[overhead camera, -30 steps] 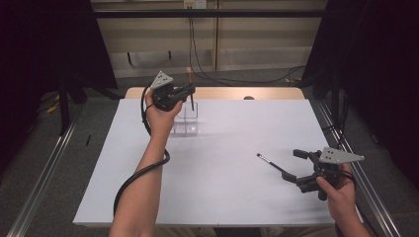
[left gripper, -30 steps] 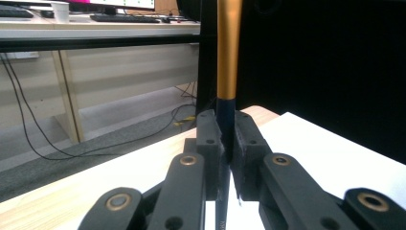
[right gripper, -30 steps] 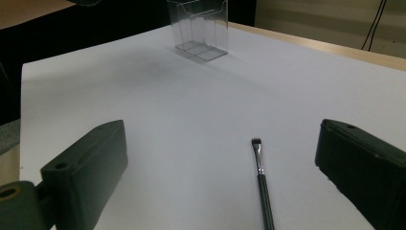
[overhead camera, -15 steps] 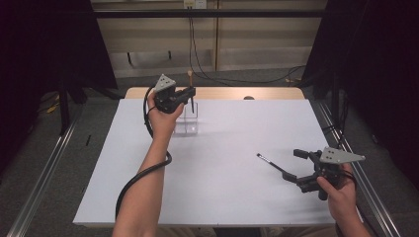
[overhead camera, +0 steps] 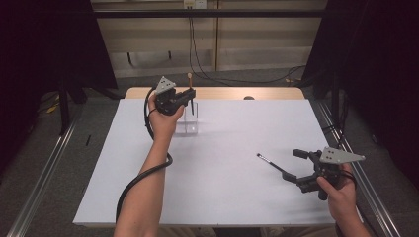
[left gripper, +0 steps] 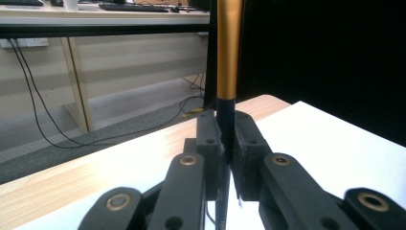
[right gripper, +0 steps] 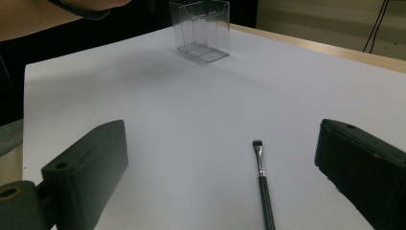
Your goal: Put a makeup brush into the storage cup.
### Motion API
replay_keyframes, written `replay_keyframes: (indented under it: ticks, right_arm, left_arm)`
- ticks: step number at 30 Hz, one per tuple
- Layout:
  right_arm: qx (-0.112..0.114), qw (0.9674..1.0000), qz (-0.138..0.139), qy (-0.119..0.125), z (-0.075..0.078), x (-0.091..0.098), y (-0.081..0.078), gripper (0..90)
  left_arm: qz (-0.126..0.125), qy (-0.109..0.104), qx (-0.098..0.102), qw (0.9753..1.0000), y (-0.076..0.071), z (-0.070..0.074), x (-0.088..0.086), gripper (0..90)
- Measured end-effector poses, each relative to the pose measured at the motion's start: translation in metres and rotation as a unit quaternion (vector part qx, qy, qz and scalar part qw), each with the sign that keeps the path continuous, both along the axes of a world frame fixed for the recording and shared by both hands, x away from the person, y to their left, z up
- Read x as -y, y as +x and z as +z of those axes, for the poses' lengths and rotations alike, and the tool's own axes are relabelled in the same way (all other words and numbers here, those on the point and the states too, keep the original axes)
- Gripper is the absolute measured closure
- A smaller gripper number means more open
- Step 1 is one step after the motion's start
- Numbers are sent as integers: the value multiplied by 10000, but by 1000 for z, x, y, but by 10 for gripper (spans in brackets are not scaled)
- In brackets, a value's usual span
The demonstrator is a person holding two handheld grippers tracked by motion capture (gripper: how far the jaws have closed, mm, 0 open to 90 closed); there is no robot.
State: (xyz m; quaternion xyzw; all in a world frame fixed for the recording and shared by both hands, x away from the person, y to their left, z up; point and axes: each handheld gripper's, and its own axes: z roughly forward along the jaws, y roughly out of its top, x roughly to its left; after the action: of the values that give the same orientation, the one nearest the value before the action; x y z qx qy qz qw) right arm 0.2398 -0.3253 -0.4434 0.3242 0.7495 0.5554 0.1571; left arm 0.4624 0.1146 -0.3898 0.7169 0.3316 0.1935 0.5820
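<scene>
My left gripper [overhead camera: 189, 97] is raised over the far left of the white table [overhead camera: 222, 197] and is shut on a brush [overhead camera: 189, 79] with a golden-brown handle, held upright. In the left gripper view the jaws [left gripper: 225, 139] clamp the brush [left gripper: 228, 57] at its dark lower part. Just below it stands a clear plastic holder [overhead camera: 189, 123], seen far off as the holder [right gripper: 201, 31] in the right gripper view. My right gripper [overhead camera: 295, 166] rests low at the near right, open. A thin black brush [overhead camera: 269, 162] lies on the table between its jaws [right gripper: 222, 170], the brush [right gripper: 262, 177] pointing bristles away.
The white sheet covers a wooden table whose far strip [overhead camera: 276, 93] shows, with a small dark object [overhead camera: 248, 98] on it. Metal rails [overhead camera: 44, 163] run along both sides. Cables [overhead camera: 237, 79] lie on the floor behind.
My left gripper with the upright brush has dipped slightly toward the clear holder. The right gripper and the black brush have stayed put.
</scene>
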Motion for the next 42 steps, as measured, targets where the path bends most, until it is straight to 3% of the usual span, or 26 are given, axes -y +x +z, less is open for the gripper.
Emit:
replay_keyframes:
  ticks: [24, 42]
  right_arm:
    - [5, 10000, 37, 9, 0, -1, 0, 42]
    - [16, 10000, 47, 8, 1, -1, 0, 42]
  left_arm:
    - [9, 122, -63, 9999, -2, -13, 4, 833]
    - [-4, 93, -183, 9998, -3, -22, 5, 832]
